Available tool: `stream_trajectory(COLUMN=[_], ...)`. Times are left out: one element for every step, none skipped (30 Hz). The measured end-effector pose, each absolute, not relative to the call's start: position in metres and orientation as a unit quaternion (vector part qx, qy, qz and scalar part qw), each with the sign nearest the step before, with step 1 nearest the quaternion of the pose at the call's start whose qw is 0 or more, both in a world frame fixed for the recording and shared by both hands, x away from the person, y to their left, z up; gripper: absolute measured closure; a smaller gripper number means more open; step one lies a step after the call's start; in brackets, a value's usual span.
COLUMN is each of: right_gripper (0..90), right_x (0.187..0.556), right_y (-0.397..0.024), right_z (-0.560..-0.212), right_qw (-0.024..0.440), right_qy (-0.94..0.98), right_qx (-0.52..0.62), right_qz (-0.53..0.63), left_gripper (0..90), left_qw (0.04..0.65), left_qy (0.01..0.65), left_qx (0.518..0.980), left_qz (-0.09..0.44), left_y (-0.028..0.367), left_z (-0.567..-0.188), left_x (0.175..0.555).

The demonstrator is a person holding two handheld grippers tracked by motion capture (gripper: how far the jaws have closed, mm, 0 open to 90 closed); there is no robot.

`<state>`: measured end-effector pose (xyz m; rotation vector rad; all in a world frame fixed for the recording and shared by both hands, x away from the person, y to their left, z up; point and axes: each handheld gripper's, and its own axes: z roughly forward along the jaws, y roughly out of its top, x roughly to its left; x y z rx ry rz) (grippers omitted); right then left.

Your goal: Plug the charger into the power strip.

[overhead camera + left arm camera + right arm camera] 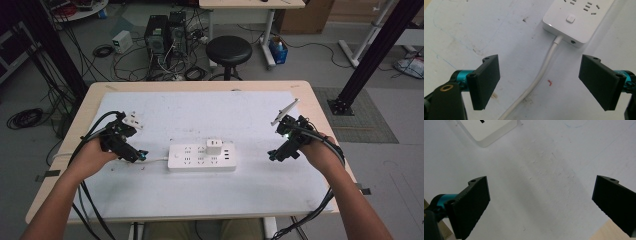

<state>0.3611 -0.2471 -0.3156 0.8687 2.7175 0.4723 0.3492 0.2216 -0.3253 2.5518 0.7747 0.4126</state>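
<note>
A white power strip (201,157) lies in the middle of the white mat, with a white plug adapter (214,147) standing in one of its sockets. Its white cable (541,72) leaves the left end and runs between the jaws of my left gripper (540,83), which stands open just left of the strip (576,20) with the pads clear of the cable. In the high view the left gripper (141,155) rests low on the mat. My right gripper (273,155) hovers open to the right of the strip, nothing between its jaws (541,205); a corner of the strip (487,131) shows ahead of it.
The white mat (250,190) covers most of the wooden table (320,107). A small red mark (549,82) is on the mat near the cable. Beyond the table's far edge stand a black stool (229,51), computer cases and loose cables on the floor.
</note>
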Motion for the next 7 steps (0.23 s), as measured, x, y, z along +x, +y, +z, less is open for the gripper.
stream_trajectory(right_gripper=[0.8, 0.8, 0.8, 0.8, 0.8, 0.7, 0.8], right_x=[0.3611, 0.3611, 0.3614, 0.3613, 0.3614, 0.3612, 0.3616], right_y=[-0.2475, -0.2481, -0.2490, -0.2496, -0.2504, -0.2507, -0.2517], right_z=[-0.3168, -0.3176, -0.3180, -0.3179, -0.3178, -0.3176, -0.3180], right_qw=[0.124, 0.123, 0.124, 0.124, 0.125, 0.124, 0.127], right_qy=[0.932, 0.932, 0.932, 0.931, 0.931, 0.930, 0.930], right_qx=[0.299, 0.301, 0.299, 0.301, 0.301, 0.303, 0.302], right_qz=[0.162, 0.162, 0.163, 0.162, 0.163, 0.164, 0.167], left_gripper=[17.3, 17.3, 17.3, 17.3, 17.3, 17.3, 17.3], left_qw=[0.221, 0.221, 0.223, 0.223, 0.223, 0.225, 0.224], left_qy=[0.284, 0.281, 0.281, 0.281, 0.281, 0.283, 0.284], left_qx=[0.921, 0.922, 0.922, 0.922, 0.922, 0.921, 0.921], left_qz=[0.148, 0.148, 0.148, 0.148, 0.148, 0.148, 0.148], left_y=[0.2216, 0.2220, 0.2224, 0.2226, 0.2228, 0.2230, 0.2233], left_z=[-0.3256, -0.3256, -0.3258, -0.3259, -0.3261, -0.3268, -0.3272], left_x=[0.3491, 0.3495, 0.3497, 0.3500, 0.3501, 0.3504, 0.3505])
